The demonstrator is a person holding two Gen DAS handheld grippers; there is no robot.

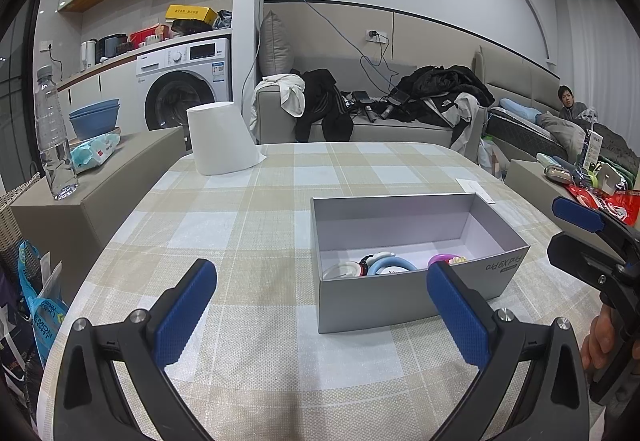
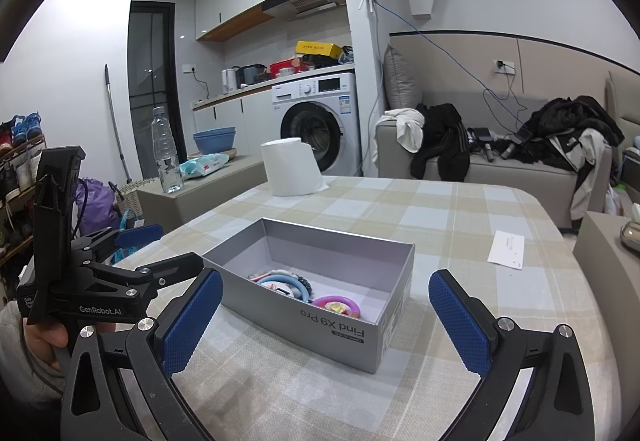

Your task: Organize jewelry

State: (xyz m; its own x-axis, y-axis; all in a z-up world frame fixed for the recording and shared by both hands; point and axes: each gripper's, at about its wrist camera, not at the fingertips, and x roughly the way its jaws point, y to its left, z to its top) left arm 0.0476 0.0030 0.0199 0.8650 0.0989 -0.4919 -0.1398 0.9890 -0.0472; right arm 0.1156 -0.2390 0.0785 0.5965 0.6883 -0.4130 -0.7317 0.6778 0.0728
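Progress was judged to be at or close to completion, since every piece of jewelry that could be seen was already inside the grey box (image 2: 352, 325) and none was found loose on the checked tablecloth (image 2: 460, 225). The box stood open-topped near the middle of the table, between the two grippers. At its near end a light-blue bangle (image 2: 286, 283) was lying against a cluster of smaller dark and white pieces, and a pink ring-shaped piece (image 2: 338, 303) with a pale charm was lying just beside them; the far end of the box was bare. The left gripper (image 1: 322, 315) was held wide open with nothing between its blue pads — it hovered over the cloth just short of the box's near wall. The right gripper (image 2: 326, 323) was likewise spread wide and empty, with the box framed between its fingers. A toilet-paper roll (image 1: 222, 139) and a white slip of paper (image 2: 506, 249) were left on the table, well apart from the box. What remained — if anything — was judged to be a tidying of the pieces within the box; items hidden below the box wall could not be ruled out.
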